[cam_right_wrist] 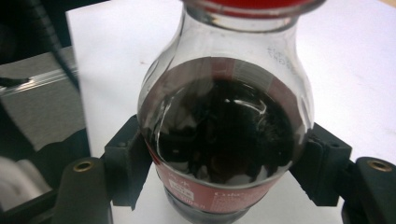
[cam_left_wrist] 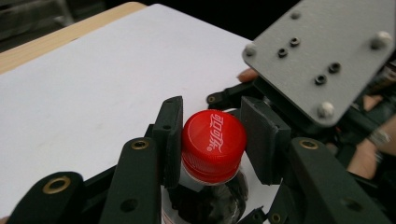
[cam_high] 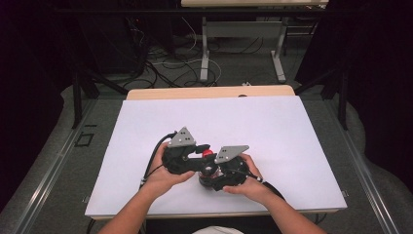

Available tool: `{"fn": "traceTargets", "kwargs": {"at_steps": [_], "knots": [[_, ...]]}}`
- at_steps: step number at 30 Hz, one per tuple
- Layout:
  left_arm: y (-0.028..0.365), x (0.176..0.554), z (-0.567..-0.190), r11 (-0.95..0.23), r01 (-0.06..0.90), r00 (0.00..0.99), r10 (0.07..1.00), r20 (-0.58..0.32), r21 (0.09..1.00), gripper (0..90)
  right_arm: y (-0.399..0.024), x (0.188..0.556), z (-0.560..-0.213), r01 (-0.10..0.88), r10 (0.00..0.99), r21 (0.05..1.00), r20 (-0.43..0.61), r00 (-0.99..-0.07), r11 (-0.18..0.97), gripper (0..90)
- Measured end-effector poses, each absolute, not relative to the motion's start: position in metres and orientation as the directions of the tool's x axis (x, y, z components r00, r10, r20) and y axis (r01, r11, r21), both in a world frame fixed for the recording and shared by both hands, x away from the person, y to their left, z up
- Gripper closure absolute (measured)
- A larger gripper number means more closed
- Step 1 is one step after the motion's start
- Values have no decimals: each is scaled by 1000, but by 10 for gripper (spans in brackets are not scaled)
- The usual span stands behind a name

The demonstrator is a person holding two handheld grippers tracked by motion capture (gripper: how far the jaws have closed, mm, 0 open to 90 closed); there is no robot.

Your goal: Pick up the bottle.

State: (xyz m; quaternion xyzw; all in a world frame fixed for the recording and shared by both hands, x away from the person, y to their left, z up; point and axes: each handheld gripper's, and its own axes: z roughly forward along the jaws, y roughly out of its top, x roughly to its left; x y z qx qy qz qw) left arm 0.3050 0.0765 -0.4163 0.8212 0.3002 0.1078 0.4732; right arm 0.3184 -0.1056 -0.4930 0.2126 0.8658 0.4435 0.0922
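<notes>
A small cola bottle (cam_right_wrist: pixel 224 140) holding dark drink stands on the white sheet (cam_high: pixel 272 131), near the table's front middle. My right gripper (cam_right_wrist: pixel 224 168) is shut on its body, one pad (cam_right_wrist: pixel 128 163) pressed against each side. The bottle's red cap (cam_left_wrist: pixel 214 142) sits between the pads (cam_left_wrist: pixel 170 140) of my left gripper (cam_left_wrist: pixel 214 140), which is shut on it. In the high view the left gripper (cam_high: pixel 204 155) comes at the cap (cam_high: pixel 208 153) from the left, and the right gripper (cam_high: pixel 210 171) grips the bottle (cam_high: pixel 209 171) from the right, lower down.
The right gripper's grey plate (cam_left_wrist: pixel 322 56) looms close behind the cap in the left gripper view. The wooden table edge (cam_high: pixel 209 91) runs along the back of the sheet. Beyond it stand cables (cam_high: pixel 165 63) and table legs (cam_high: pixel 205 53) on the floor.
</notes>
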Motion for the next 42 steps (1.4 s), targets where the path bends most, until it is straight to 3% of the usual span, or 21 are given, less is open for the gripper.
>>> {"fn": "traceTargets", "kwargs": {"at_steps": [4, 8, 11, 15, 18, 22, 29, 35, 42], "knots": [[63, 297, -416, -330, 448, 700, 707, -97, 831, 615, -105, 318, -494, 298, 493, 804, 7, -870, 515, 294], [58, 297, -416, -311, 460, 674, 733, -99, 832, 613, -107, 319, -495, 328, 507, 799, 35, -861, 504, 294], [62, 300, -416, -327, 440, 711, 696, -102, 836, 600, -108, 321, -495, 315, 498, 806, 29, -867, 501, 294], [70, 305, -414, -354, 400, 768, 632, -98, 846, 468, -109, 320, -494, 315, 485, 801, 35, -874, 509, 294], [77, 308, -413, -365, 382, 796, 597, -102, 849, 420, -108, 321, -494, 296, 468, 810, 30, -883, 507, 294], [88, 312, -411, -398, 364, 852, 509, -128, 842, 393, -107, 320, -493, 287, 449, 808, 31, -893, 515, 294], [103, 324, -410, -451, 280, 940, 309, -146, 847, 413, -107, 319, -493, 270, 411, 808, 37, -911, 524, 294], [105, 334, -415, -443, 258, 958, 235, -166, 859, 461, -106, 317, -493, 260, 378, 814, 54, -924, 520, 294], [99, 341, -420, -434, 264, 959, 211, -187, 862, 516, -106, 316, -491, 243, 356, 816, 50, -933, 524, 294]]}}
